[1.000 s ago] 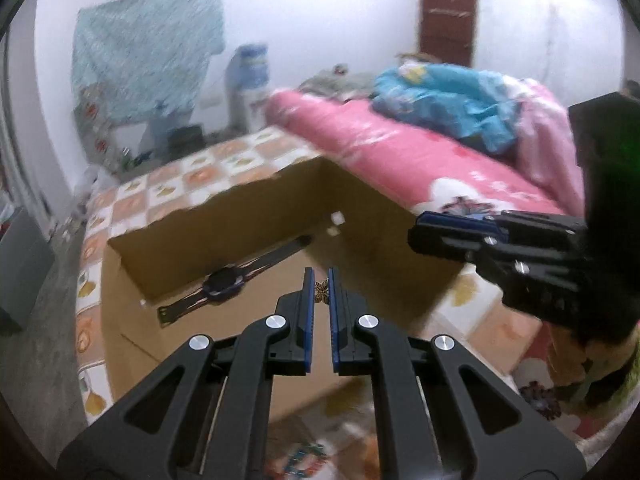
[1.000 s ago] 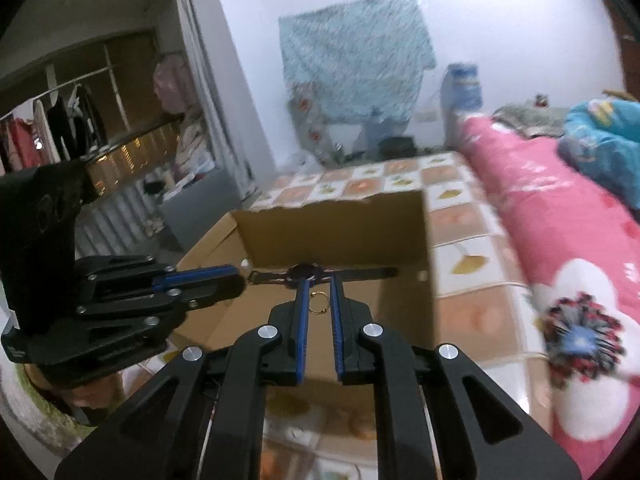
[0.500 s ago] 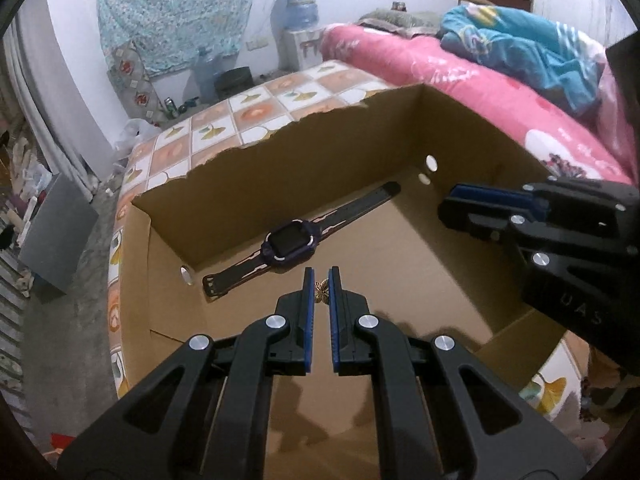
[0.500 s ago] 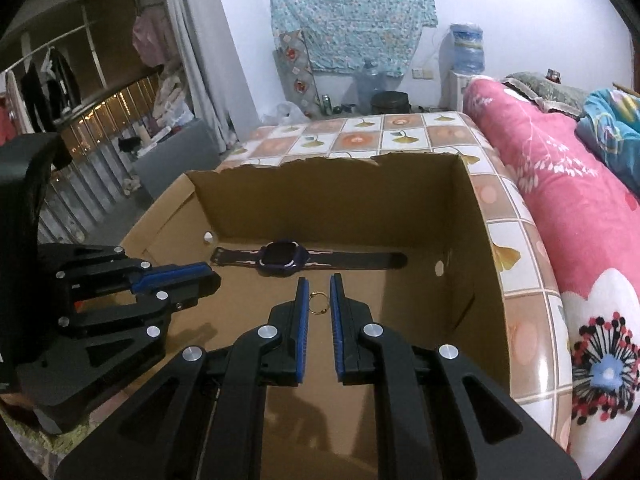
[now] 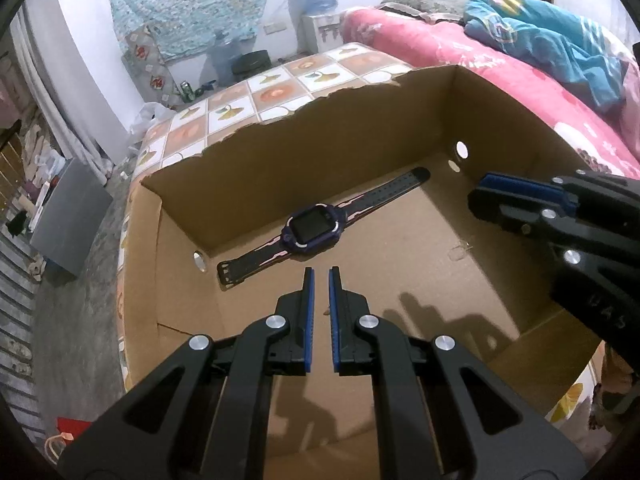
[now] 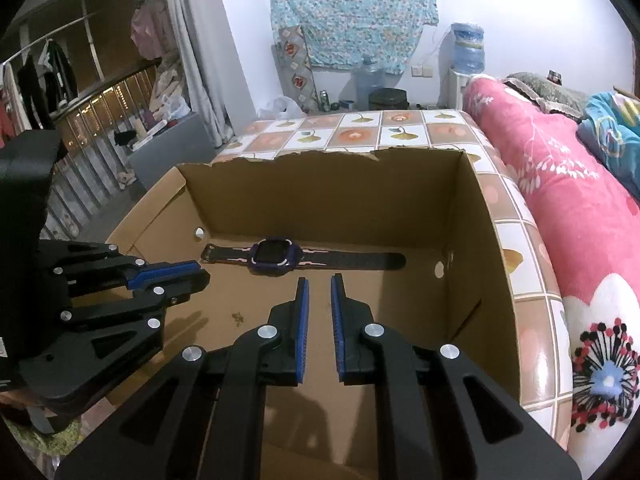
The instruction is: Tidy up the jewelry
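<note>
An open cardboard box (image 5: 280, 148) (image 6: 332, 184) holds a purple smartwatch (image 5: 312, 232) (image 6: 274, 257) lying flat along its far wall. My left gripper (image 5: 321, 276) is slightly open and empty above the box floor; a small gold earring (image 6: 239, 317) lies on the floor below it, with a sliver of it showing in the left wrist view (image 5: 326, 312). My right gripper (image 6: 319, 282) is slightly open and empty. A thin ring (image 5: 458, 253) lies on the box floor under the right gripper's fingers (image 5: 516, 190).
The box stands on a table with a tile-patterned cloth (image 6: 360, 132). A pink flowered bed (image 6: 560, 200) runs along the right. A grey cabinet (image 5: 68, 216) stands on the floor to the left. Water bottles (image 6: 468, 50) stand at the back wall.
Both grippers have opened a little and let go: the earring from the left and the ring from the right now lie on the box floor. Both grippers have moved lower into the box.
</note>
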The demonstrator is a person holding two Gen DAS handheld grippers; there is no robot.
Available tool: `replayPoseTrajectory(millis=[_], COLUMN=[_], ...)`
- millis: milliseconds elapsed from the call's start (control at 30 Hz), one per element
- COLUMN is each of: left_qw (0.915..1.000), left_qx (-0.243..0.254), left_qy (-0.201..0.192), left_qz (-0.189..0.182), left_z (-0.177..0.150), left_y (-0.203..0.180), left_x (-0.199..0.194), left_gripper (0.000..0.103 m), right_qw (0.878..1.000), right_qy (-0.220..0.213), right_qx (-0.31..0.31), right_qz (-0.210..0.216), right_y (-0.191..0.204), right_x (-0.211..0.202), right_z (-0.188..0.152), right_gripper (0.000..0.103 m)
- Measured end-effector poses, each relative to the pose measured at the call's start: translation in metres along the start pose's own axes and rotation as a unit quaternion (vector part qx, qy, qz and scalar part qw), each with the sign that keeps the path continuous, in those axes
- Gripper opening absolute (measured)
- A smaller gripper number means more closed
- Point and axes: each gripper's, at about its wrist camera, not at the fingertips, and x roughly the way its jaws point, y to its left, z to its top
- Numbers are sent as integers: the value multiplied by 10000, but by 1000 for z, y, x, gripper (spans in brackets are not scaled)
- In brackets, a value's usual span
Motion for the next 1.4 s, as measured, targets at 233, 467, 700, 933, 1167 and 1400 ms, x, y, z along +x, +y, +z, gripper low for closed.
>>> replayPoseTrajectory(millis=[233,467,700,933,1167,1400], left_qw=[10000,9989,9959,9923,9890,9884], left_qx=[-64,-246,-337,-450,-457,-393], left_qy=[-56,-367,-804,-1102,-1371,-1415], left_qz=[21,-140,-236,-341,-304,-389], left_z=[-2,-4,-12,-29,-52,-69], left_y=[3,7,6,4,1,-4], left_x=[-3,-20,-51,-81,-109,-114], left_gripper=[7,16,24,41,65,75], right_qw=[9999,9991,9963,9932,9896,9873], right_qy=[-96,-383,-746,-1022,-1259,-1409], right_qx=[32,155,321,370,344,298], right_qz=[6,97,272,412,604,672], right_y=[0,-2,-4,3,10,10], right_x=[-7,-26,-52,-76,-101,-123], right_z=[1,2,-2,-10,-26,-51], right_gripper=[28,34,45,56,67,75])
